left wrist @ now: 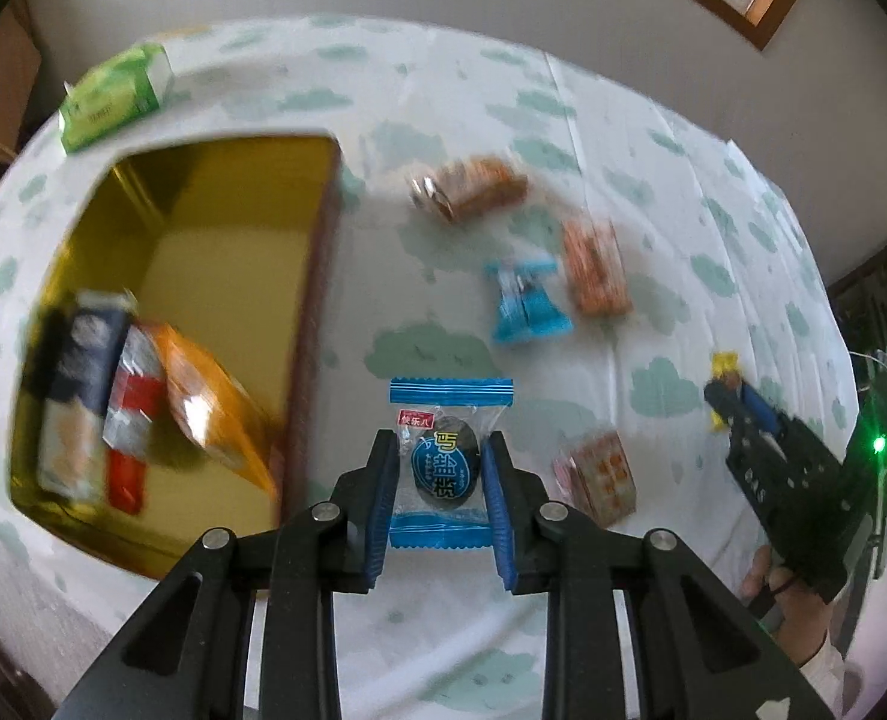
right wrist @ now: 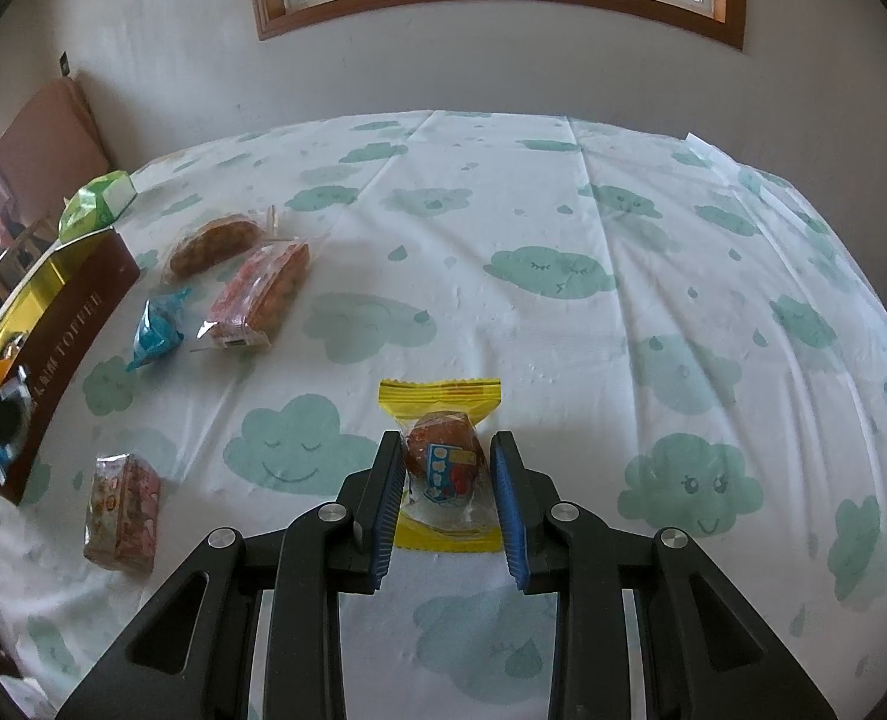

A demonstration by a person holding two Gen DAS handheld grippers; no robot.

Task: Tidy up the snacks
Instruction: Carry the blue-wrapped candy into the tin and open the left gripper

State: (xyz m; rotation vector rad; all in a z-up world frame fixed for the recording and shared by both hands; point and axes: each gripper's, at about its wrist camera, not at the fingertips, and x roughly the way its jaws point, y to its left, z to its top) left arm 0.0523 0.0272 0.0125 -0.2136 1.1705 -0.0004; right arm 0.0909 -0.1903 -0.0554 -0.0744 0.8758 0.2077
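Cloud-printed cloth under glossy gold-lined rectangular tin and crinkly wrapped snacks.

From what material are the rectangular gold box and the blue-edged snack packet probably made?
The rectangular gold box looks like glossy metal tin: its inner walls shine and mirror the snacks. The blue-edged snack packet looks like thin clear plastic film, with crimped ends and contents visible.
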